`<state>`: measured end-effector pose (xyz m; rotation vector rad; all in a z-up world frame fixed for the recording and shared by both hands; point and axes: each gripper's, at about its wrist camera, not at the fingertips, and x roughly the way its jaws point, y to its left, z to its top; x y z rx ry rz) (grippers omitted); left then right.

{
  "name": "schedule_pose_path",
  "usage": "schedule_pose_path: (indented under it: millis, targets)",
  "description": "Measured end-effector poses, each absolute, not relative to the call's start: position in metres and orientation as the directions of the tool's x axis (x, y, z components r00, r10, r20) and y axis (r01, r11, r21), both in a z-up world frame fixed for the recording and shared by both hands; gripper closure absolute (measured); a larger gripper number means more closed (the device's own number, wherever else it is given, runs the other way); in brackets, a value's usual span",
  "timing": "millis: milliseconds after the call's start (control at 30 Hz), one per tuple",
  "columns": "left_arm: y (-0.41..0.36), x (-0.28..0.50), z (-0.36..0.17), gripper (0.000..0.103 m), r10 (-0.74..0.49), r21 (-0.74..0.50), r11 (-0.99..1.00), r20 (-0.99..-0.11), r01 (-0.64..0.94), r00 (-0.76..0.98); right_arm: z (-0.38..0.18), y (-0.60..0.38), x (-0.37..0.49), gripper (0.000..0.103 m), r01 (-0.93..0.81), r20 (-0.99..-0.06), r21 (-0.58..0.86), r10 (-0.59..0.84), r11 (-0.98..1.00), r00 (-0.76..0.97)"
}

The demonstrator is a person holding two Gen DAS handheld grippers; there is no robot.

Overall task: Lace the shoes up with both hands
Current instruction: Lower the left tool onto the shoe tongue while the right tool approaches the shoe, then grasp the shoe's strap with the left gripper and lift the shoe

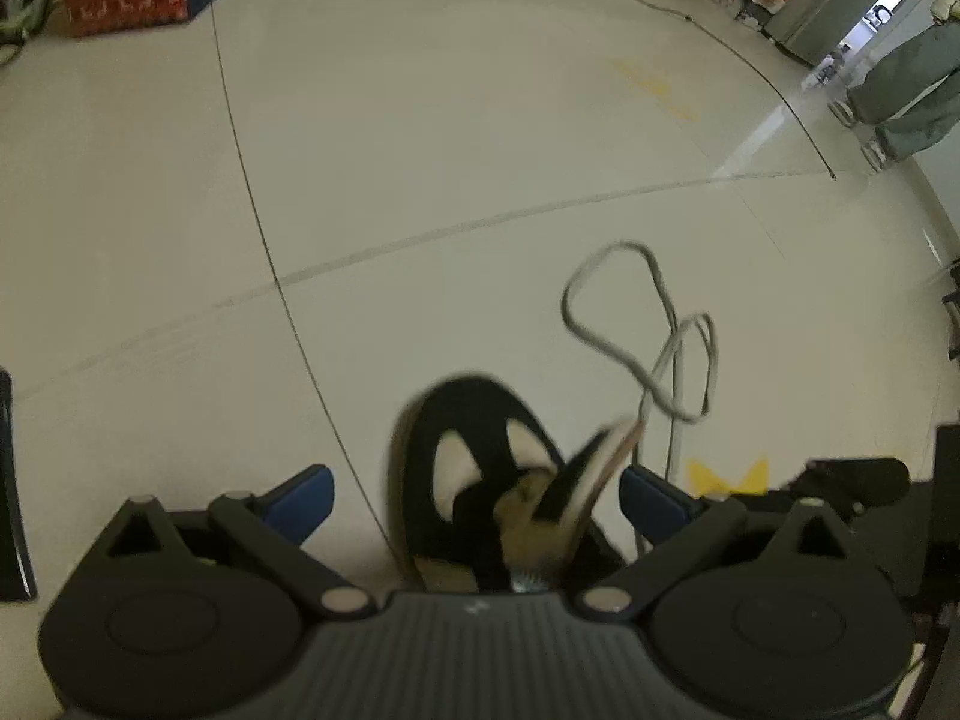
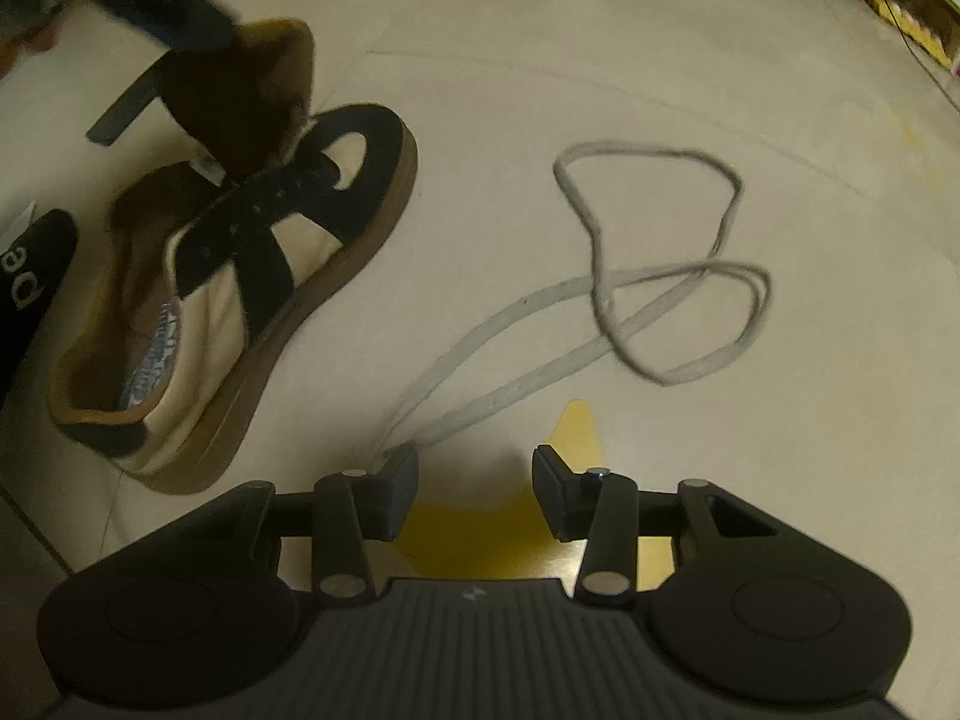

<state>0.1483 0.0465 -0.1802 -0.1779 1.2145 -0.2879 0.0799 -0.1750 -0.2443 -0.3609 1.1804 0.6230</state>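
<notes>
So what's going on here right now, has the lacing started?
Not yet. The shoe lies on the floor with no lace in its eyelets; the lace lies loose in loops beside it. The left gripper is open around the shoe's tongue. The right gripper is open over a yellow floor mark, the lace's ends by one finger.

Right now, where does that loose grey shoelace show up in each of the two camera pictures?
Left wrist view: the shoelace lies looped on the floor, right of centre, beyond and to the right of the black and cream shoe.
Right wrist view: the shoelace fills the centre right, its ends running down to the left of the two fingers.
Shared landmark: the yellow floor marker just below the lace.
</notes>
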Motion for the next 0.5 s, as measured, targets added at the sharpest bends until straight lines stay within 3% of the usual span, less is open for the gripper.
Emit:
schedule_pose_path:
  millis: [167, 500]
  targets:
    - [0.038, 0.132, -0.189, 0.007, -0.341, -0.292, 0.935, -0.897, 0.204, 0.282, -0.248, -0.166, 0.085, 0.057, -0.64, -0.94, 0.049, 0.252, 0.767, 0.23]
    - [0.045, 0.122, -0.201, 0.03, -0.325, -0.283, 0.94, -0.914, 0.193, 0.243, -0.238, -0.165, 0.093, 0.057, -0.594, -0.93, 0.078, 0.273, 0.801, 0.247]
